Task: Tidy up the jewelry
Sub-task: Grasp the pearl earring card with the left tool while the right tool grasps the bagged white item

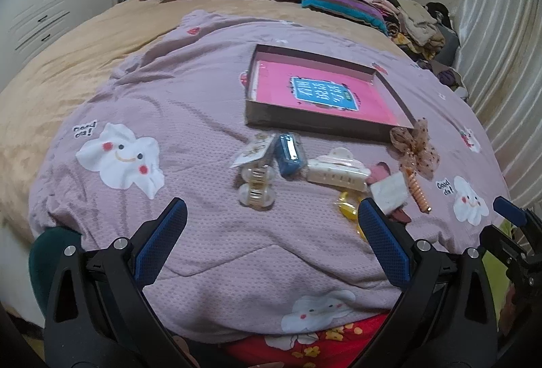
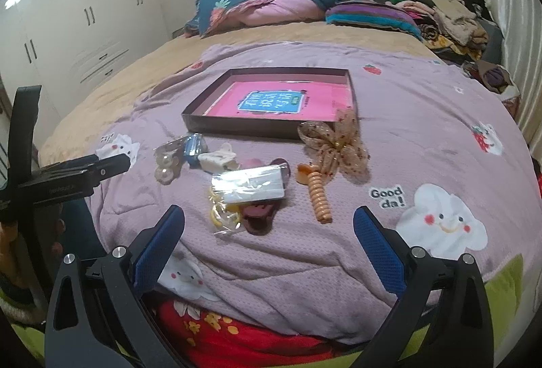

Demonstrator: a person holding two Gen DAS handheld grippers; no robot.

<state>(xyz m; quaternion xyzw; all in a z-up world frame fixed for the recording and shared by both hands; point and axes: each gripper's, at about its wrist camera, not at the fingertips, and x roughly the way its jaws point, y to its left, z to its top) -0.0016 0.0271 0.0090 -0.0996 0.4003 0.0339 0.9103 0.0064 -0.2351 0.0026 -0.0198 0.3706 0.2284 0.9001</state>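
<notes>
Both the left gripper [image 1: 271,232] and the right gripper [image 2: 269,232] hang above the quilt [image 2: 406,117] with fingers spread wide, holding nothing. The hair accessories lie loose just before the shallow tray [image 2: 350,87]: a cream claw clip [image 1: 335,173], a spiral hair tie [image 2: 320,195], an organza bow [image 2: 342,144], and what seems a cellophane packet [image 2: 247,187]. Soft bedding may let small pieces sink or slide from a pinch, and the slick wrapper could slip.

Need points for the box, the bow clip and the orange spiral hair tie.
box [image 2: 244,129], right wrist view, on its near outer wall.
bow clip [image 2: 338,139], right wrist view, on the bow's knot.
orange spiral hair tie [image 2: 320,195], right wrist view, mid-length on the coil.
</notes>
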